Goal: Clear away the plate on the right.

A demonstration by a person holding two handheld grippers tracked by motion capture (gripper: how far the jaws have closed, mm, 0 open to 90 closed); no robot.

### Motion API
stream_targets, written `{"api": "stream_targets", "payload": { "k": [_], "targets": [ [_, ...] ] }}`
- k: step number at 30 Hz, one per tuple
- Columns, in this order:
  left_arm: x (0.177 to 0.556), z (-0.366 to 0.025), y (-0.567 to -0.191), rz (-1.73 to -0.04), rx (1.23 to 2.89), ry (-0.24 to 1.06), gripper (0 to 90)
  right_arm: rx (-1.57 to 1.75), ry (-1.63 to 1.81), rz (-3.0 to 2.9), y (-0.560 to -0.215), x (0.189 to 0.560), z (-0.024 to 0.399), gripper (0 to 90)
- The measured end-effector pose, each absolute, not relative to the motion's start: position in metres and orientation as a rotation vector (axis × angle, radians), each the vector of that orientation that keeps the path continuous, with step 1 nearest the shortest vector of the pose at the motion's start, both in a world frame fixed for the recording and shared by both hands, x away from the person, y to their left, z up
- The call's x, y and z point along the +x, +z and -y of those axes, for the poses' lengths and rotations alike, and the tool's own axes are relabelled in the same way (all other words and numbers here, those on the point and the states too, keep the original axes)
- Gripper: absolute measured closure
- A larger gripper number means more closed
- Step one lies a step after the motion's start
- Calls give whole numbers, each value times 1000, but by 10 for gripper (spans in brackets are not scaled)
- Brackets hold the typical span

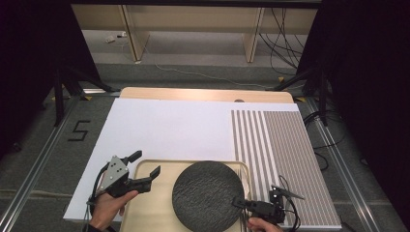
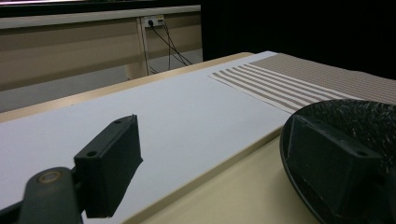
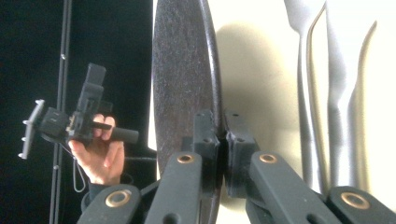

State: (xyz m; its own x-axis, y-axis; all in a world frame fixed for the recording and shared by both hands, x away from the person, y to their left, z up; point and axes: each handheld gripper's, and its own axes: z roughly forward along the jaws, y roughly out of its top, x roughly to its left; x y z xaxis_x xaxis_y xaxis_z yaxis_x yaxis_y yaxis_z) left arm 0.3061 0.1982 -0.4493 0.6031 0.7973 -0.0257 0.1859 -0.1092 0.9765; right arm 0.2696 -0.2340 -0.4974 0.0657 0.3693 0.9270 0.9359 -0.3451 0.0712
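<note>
A round black plate (image 1: 208,194) lies on a beige tray (image 1: 145,212) at the near edge of the table. My right gripper (image 1: 238,202) comes in from the lower right and is shut on the plate's rim; in the right gripper view its jaws (image 3: 220,126) pinch the thin dark rim of the plate (image 3: 182,70) from both sides. My left gripper (image 1: 146,163) hovers over the tray's far left corner, open and holding nothing. Seen from the left gripper view, its jaws (image 2: 212,135) stand wide apart, with the plate (image 2: 355,116) just behind the right one.
Silver cutlery (image 3: 303,93) lies on the tray (image 3: 252,56) right of the plate. The tray rests on a white board (image 1: 169,130), with a striped placemat (image 1: 280,154) to the right. Floor, cables and stands surround the table.
</note>
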Motion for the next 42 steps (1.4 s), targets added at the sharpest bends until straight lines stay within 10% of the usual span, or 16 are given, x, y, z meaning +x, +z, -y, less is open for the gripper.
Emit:
{"api": "stream_targets", "payload": {
  "k": [42],
  "targets": [
    [306, -197, -450, -831, 1639, 630, 170, -1775, -1170, 1359, -508, 286, 203, 862]
  ]
}}
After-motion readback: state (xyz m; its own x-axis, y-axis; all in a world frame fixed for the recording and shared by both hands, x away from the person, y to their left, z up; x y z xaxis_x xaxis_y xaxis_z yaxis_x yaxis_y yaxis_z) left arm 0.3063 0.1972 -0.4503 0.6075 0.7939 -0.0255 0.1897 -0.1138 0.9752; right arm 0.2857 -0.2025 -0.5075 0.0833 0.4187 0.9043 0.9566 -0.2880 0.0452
